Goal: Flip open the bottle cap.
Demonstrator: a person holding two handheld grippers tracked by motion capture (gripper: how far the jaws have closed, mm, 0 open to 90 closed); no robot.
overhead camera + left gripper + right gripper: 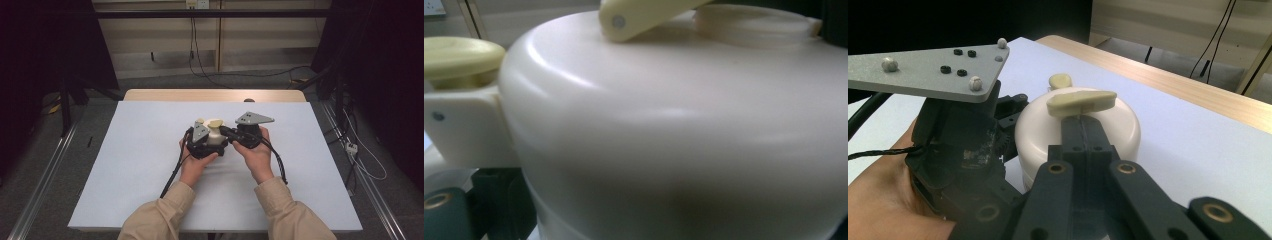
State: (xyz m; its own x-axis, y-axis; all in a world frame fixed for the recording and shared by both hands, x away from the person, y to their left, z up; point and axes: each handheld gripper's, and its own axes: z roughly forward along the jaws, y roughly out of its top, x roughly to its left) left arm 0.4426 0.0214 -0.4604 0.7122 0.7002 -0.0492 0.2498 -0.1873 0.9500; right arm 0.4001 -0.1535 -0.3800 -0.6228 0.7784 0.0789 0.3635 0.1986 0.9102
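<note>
A round cream container [218, 137] stands mid-table on the white mat [140, 165]. On its lid lie a pale yellow handle [1082, 101] and a small yellow knob [1060, 80]. My left gripper [209, 141] presses against the container's left side. The cream wall [674, 140] looms very close, a dark jaw shows at the lower left, and the handle's end [634, 17] and the knob [459, 57] sit above. My right gripper [1081, 119] comes in from the right over the lid. Its jaws are together, with their tips at the yellow handle.
The white mat covers a wooden table whose far edge [215, 95] shows at the back. Metal rails [45, 175] run along both sides on the floor. Cables [360, 160] lie on the floor at the right and hang at the back wall.
</note>
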